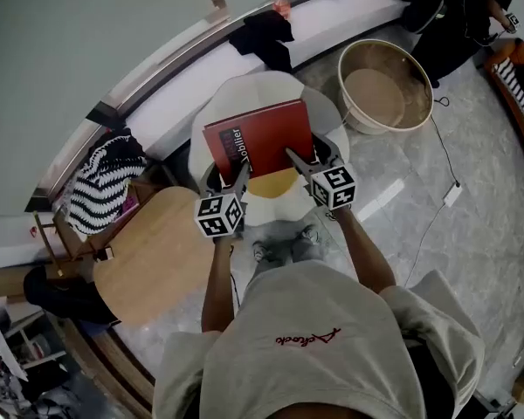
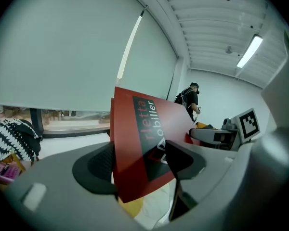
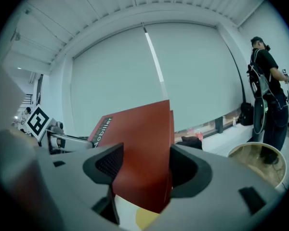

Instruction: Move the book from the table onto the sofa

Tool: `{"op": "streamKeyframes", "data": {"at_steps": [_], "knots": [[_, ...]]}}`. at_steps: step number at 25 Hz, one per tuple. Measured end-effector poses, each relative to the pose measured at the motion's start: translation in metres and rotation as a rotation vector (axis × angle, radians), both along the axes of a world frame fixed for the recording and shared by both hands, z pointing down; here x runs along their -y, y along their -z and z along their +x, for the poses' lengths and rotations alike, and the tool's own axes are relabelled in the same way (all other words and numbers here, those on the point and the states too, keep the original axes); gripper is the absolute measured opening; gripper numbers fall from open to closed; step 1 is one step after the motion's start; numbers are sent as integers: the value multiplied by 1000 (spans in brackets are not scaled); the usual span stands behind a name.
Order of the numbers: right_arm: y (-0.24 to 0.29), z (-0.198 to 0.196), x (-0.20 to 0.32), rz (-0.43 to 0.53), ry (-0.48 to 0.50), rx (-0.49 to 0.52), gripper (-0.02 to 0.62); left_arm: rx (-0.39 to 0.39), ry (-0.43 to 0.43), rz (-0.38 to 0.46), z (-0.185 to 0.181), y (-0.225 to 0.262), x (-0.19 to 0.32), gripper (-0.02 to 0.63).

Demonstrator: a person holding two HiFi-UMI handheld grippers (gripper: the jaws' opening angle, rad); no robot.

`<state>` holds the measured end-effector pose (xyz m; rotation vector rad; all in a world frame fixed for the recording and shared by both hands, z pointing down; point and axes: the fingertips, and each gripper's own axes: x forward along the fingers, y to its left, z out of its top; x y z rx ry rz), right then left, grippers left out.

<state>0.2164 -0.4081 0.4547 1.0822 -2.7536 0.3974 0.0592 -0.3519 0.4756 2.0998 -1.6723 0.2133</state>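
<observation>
A red hardcover book (image 1: 260, 138) with "Mobilier" on its spine hangs in the air over a round white sofa seat (image 1: 255, 91) with a yellow cushion (image 1: 272, 184). My left gripper (image 1: 243, 174) is shut on the book's near left corner, and my right gripper (image 1: 295, 157) is shut on its near right corner. In the left gripper view the book (image 2: 137, 124) stands tilted between the dark pads of the left gripper (image 2: 139, 163). The right gripper view shows the book (image 3: 142, 138) clamped by the right gripper (image 3: 145, 170).
The round wooden table (image 1: 153, 256) lies to my lower left. A black-and-white striped cloth (image 1: 105, 186) sits beside it. A large round tub (image 1: 386, 85) stands right of the sofa. A black garment (image 1: 264, 31) lies on the window ledge. A person (image 3: 265, 81) stands at the far right.
</observation>
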Motion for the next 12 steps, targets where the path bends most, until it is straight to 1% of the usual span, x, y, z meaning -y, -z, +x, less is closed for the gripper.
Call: {"op": "streamKeyframes", "data": {"at_steps": [5, 9, 12], "knots": [[-17, -24, -4, -27, 32, -23, 264, -22, 27, -27, -22, -19, -9, 310], [-36, -39, -10, -56, 31, -39, 264, -34, 20, -56, -37, -38, -16, 310], [-55, -43, -12, -81, 23, -51, 264, -42, 10, -81, -41, -56, -16, 310]]}}
